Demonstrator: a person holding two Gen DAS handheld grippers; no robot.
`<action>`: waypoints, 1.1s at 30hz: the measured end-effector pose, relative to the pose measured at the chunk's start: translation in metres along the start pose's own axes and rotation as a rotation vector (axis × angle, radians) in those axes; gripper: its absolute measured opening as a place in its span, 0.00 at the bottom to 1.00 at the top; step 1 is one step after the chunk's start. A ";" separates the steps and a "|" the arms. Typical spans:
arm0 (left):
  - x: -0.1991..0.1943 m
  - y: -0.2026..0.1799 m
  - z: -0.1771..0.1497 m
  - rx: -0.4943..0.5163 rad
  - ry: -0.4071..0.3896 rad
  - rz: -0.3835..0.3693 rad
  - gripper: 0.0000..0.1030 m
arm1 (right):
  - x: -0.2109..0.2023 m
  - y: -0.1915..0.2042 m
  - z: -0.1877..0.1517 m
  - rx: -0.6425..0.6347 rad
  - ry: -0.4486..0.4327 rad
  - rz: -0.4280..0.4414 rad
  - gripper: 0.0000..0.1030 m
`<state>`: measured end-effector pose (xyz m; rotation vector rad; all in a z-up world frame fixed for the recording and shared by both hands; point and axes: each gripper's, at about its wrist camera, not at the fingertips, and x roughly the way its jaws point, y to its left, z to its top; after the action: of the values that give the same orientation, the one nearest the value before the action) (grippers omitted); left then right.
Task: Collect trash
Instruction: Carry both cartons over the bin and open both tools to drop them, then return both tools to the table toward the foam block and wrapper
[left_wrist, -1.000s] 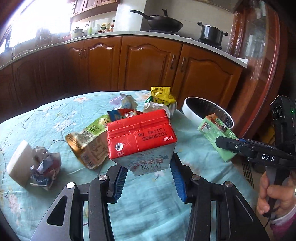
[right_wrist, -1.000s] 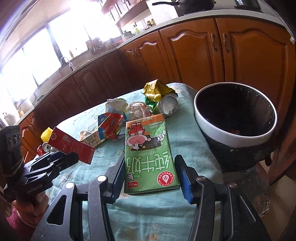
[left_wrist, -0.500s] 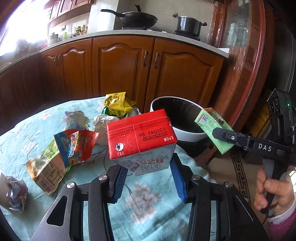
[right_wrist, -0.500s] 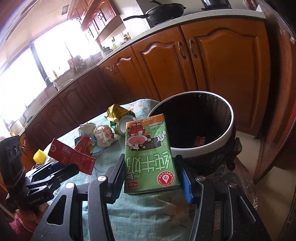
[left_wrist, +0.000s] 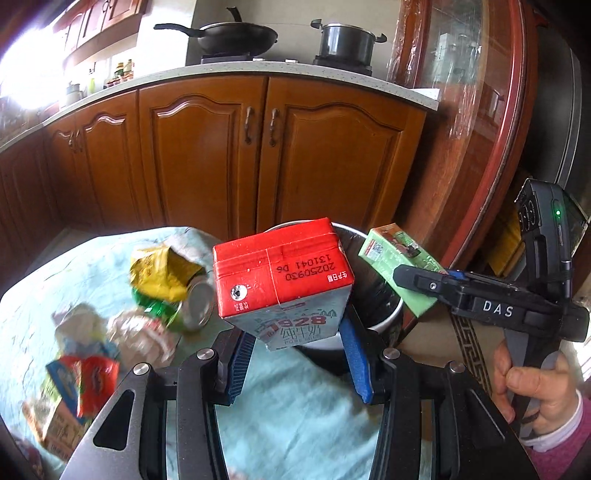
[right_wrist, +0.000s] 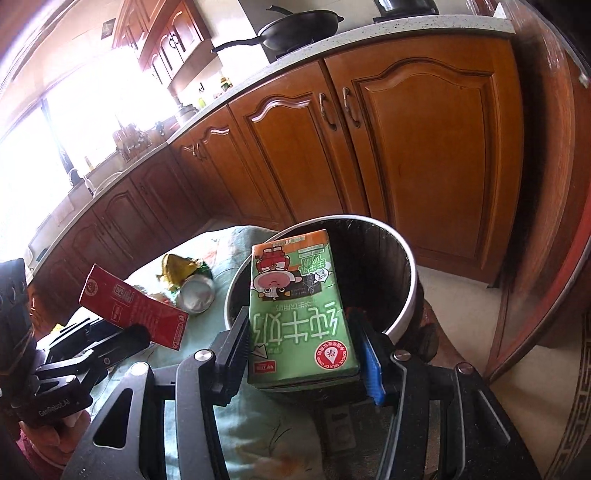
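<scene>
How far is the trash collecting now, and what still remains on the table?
Done: nothing I can confirm; the bin's inside is too dark. In hand: the left gripper holds the red carton and the right gripper holds the green carton, both near the bin. Left: the can, yellow wrapper and other wrappers on the table.

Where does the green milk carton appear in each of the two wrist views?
Left wrist view: green milk carton at right of centre, held between the right gripper's jaws.
Right wrist view: it fills the lower centre.
Shared landmark: the white-rimmed trash bin, just behind it.
</scene>
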<state>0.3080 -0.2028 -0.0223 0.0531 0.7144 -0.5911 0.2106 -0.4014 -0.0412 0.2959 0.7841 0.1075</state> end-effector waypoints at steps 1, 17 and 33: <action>0.007 -0.001 0.005 0.003 0.007 -0.002 0.43 | 0.003 -0.002 0.003 0.000 0.002 -0.002 0.51; 0.094 -0.001 0.050 -0.002 0.105 -0.004 0.43 | 0.033 -0.027 0.027 -0.027 0.040 -0.039 0.49; 0.096 -0.006 0.046 0.002 0.122 0.023 0.65 | 0.033 -0.039 0.030 0.046 0.031 -0.018 0.57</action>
<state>0.3903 -0.2668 -0.0470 0.1000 0.8308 -0.5702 0.2541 -0.4387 -0.0552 0.3314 0.8205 0.0771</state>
